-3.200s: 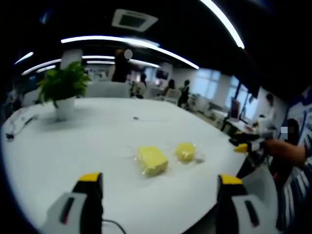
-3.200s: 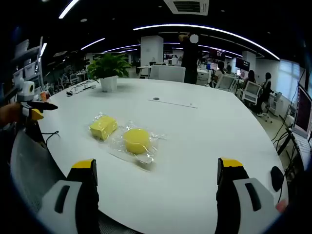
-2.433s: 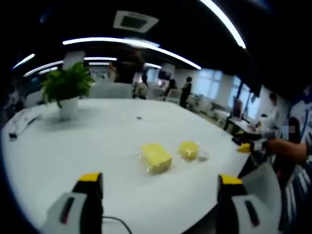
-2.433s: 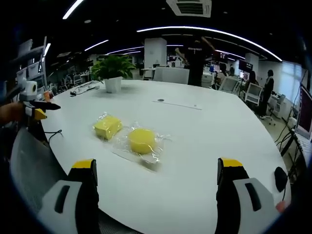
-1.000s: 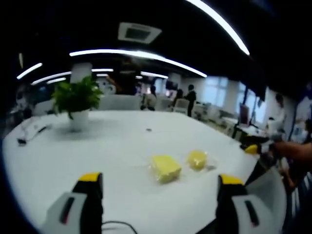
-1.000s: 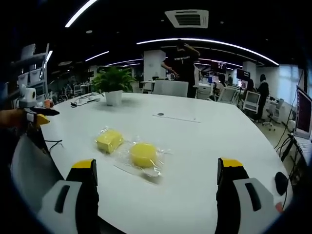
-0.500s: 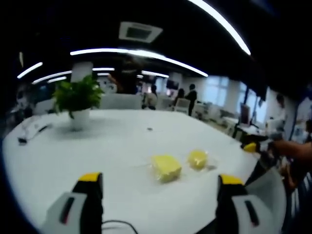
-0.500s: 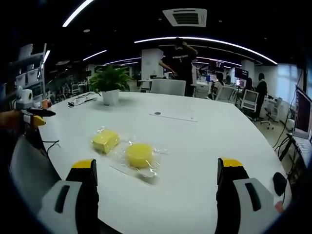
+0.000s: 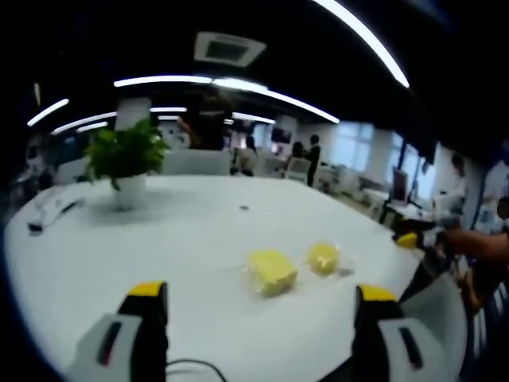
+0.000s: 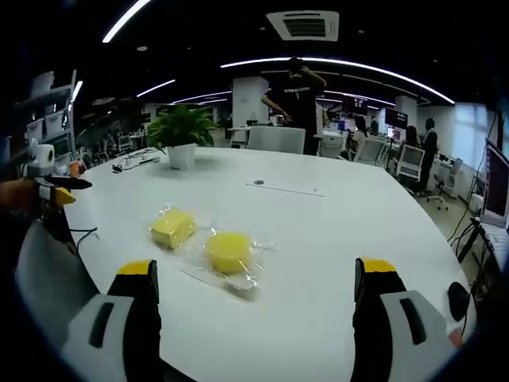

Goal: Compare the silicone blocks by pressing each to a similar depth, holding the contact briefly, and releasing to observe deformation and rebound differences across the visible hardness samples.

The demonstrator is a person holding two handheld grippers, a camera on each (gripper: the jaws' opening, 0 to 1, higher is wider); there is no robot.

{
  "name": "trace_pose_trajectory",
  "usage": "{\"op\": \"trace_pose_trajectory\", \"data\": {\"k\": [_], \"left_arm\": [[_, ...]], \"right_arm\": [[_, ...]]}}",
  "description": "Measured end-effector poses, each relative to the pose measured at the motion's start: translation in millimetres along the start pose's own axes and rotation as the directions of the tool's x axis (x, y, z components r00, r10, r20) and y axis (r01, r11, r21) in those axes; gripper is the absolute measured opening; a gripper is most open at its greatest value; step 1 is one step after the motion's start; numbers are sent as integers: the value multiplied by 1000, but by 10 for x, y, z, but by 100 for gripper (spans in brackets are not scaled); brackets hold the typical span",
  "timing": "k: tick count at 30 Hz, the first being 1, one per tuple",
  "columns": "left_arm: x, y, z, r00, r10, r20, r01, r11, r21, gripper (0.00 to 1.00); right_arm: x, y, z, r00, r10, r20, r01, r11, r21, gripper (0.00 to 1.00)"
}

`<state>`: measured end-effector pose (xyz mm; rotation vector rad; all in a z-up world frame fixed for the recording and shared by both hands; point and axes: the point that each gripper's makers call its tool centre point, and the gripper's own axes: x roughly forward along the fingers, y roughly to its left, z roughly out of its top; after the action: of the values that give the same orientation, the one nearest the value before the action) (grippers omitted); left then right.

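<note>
Two yellow silicone samples in clear wrappers lie on a large white table. The square block is on the left, the round block beside it. My right gripper is open, its yellow-tipped jaws wide apart, held back from the blocks above the table's near edge. My left gripper is open too, also well short of the blocks. The other gripper's yellow tip shows at the right of the left gripper view, and at the left edge of the right gripper view.
A potted green plant stands at the far side of the table. A grey chair back sits by the near edge. A person stands behind the table; office desks, chairs and several people fill the background. A cable hangs over the table's edge.
Both views have drifted slightly with the hands; the blocks lie as before. The standing person behind the table has shifted their arms.
</note>
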<state>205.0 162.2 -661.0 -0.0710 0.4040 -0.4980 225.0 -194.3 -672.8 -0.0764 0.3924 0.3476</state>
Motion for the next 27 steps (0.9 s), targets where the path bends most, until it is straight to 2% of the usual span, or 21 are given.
{"op": "trace_pose_trajectory", "data": {"k": [15,27], "left_arm": [[57,-13,-52,1000,-1,-21,1,1000,-16,100],[54,-56,-156,998,-12,-57,10,999,-44,100]], "right_arm": [[17,-10,-25,1000,5,-7,-5,1000,15,96],[15,25,-65,1000,19,-8,-18,1000,26,96]]}}
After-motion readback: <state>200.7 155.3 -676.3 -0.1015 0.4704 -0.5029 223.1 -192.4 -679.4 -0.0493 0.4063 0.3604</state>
